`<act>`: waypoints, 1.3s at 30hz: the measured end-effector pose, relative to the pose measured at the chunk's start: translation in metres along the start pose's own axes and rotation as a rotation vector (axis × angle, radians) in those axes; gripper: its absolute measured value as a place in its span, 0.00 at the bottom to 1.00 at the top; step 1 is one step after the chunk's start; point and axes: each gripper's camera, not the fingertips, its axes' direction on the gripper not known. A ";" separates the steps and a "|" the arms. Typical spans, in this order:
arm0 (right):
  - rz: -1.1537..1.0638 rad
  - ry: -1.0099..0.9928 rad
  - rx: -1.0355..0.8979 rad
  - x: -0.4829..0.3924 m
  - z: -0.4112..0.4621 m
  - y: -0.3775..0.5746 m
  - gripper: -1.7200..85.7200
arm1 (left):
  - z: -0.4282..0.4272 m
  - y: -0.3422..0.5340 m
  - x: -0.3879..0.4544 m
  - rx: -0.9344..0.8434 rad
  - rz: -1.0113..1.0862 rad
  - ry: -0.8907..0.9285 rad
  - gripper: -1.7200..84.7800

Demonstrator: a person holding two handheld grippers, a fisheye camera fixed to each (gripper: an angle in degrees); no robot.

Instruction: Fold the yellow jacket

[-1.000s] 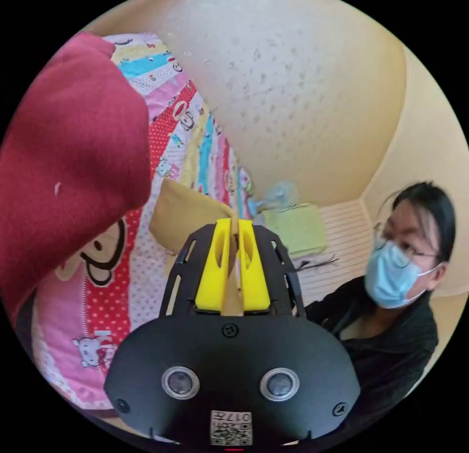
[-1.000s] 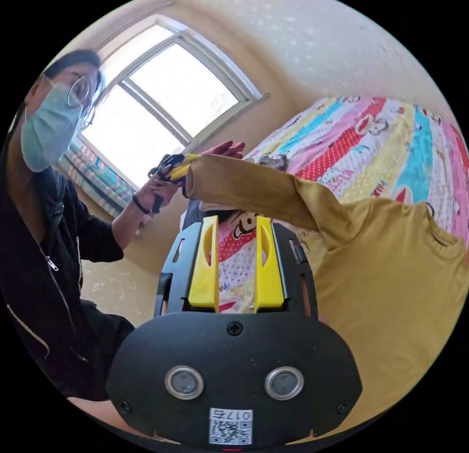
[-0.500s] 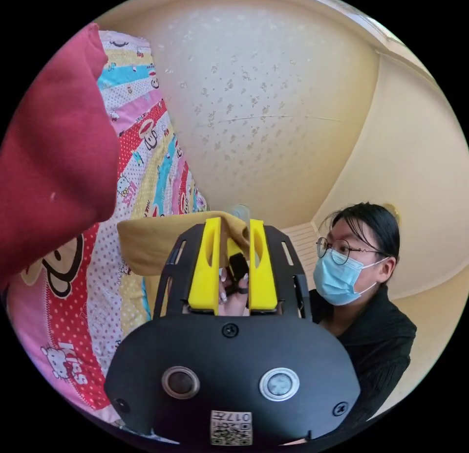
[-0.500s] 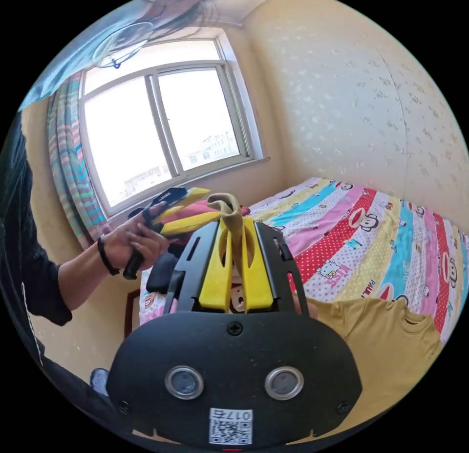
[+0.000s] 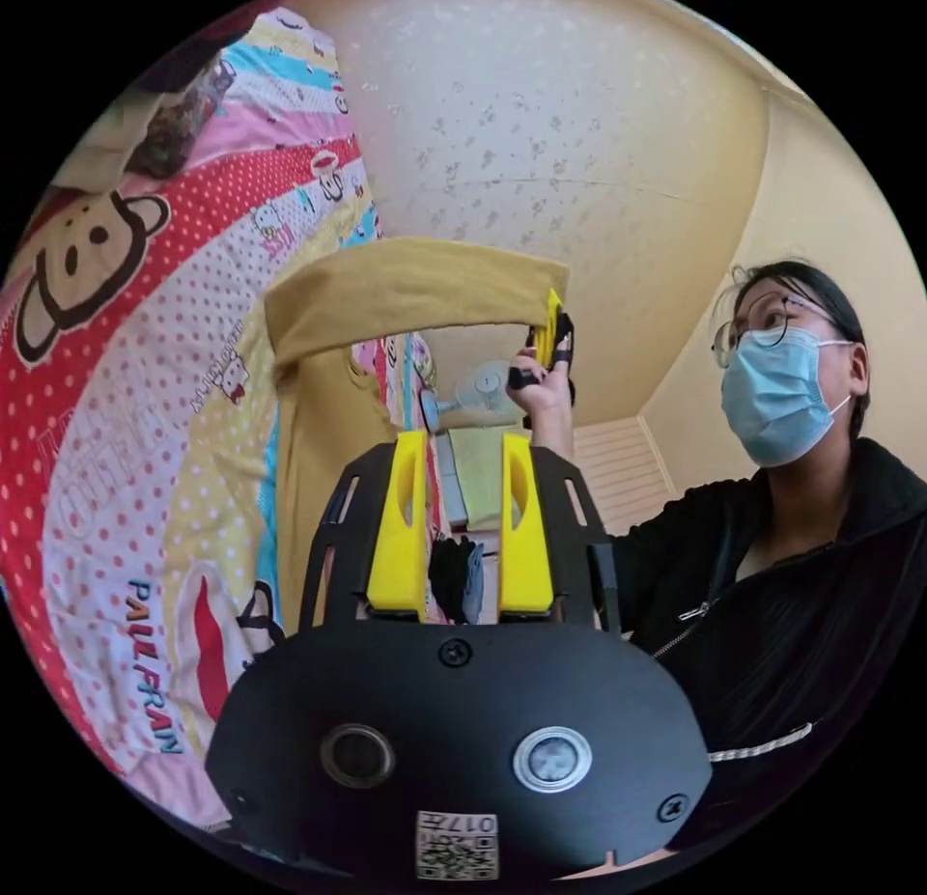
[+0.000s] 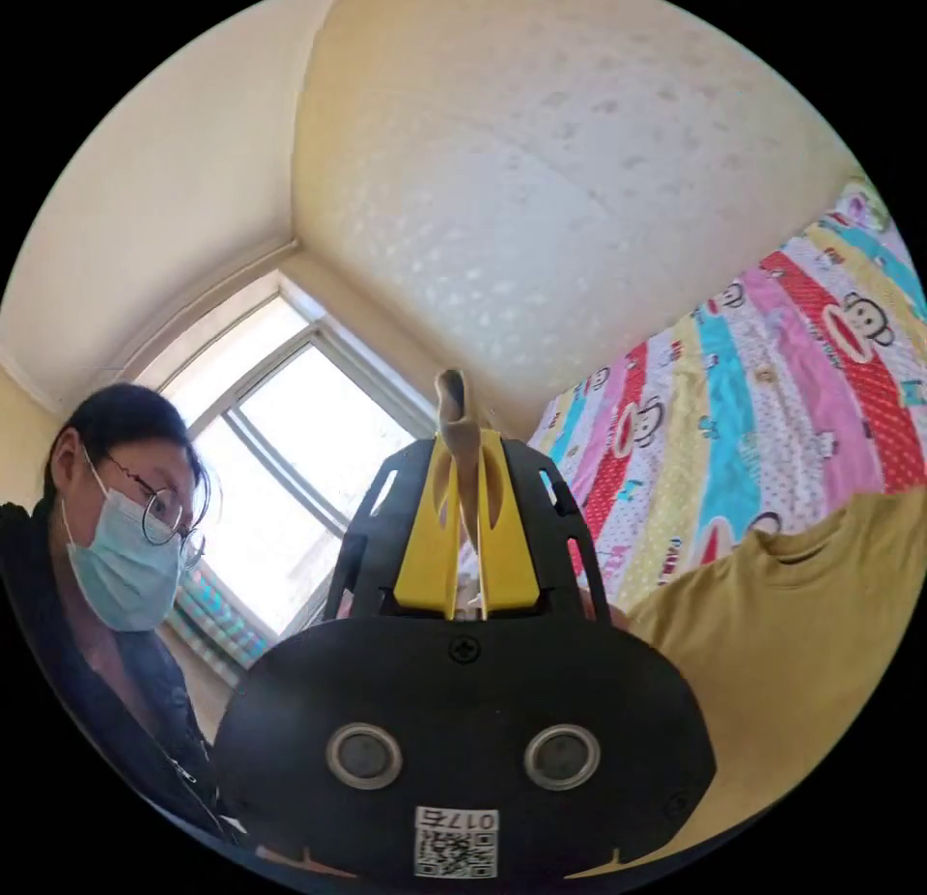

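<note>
Right gripper (image 6: 468,509) pinches the yellow jacket (image 5: 386,292) sleeve's cuff, stretching toward 9 o'clock in the left gripper view; empty left gripper (image 5: 462,523) gapes below.

Speckled cream walls (image 5: 579,132) — bright window (image 6: 290,432), striped bedspread (image 6: 772,374).

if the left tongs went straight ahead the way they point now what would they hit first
Probably the dark bundle seen low in the gap of the open left tongs, with a pale green cloth and a fan beyond it. Depth is unclear. The yellow jacket sleeve hangs above that line.
</note>
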 end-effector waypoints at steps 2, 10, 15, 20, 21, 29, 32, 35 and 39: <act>0.052 0.099 0.070 0.059 -0.051 0.001 0.07 | 0.027 0.006 0.005 -0.085 0.013 -0.017 0.15; 0.112 0.469 -0.152 0.221 -0.117 0.016 0.07 | 0.110 0.010 0.027 -0.245 0.047 -0.211 0.16; -0.002 0.302 -0.061 0.189 -0.102 -0.012 0.08 | 0.155 -0.025 0.064 -0.263 0.187 -0.432 0.17; 0.161 0.427 -0.135 0.259 -0.107 0.001 0.10 | 0.210 -0.053 0.089 -0.257 0.343 -0.662 0.18; 0.243 0.464 -0.127 0.278 -0.115 0.010 0.12 | 0.225 -0.058 0.093 -0.269 0.367 -0.683 0.18; -0.073 0.614 -0.147 0.184 -0.074 -0.014 0.14 | 0.308 -0.073 0.146 -0.342 0.607 -0.953 0.16; -0.361 0.379 -0.565 0.139 0.051 -0.037 0.15 | 0.327 -0.073 0.162 -0.385 0.690 -0.981 0.15; -0.524 0.169 -0.886 0.112 0.183 -0.032 0.16 | 0.345 -0.070 0.170 -0.462 0.743 -1.019 0.14; -0.760 0.163 -1.221 0.088 0.333 0.015 0.14 | 0.354 -0.067 0.174 -0.503 0.753 -1.035 0.11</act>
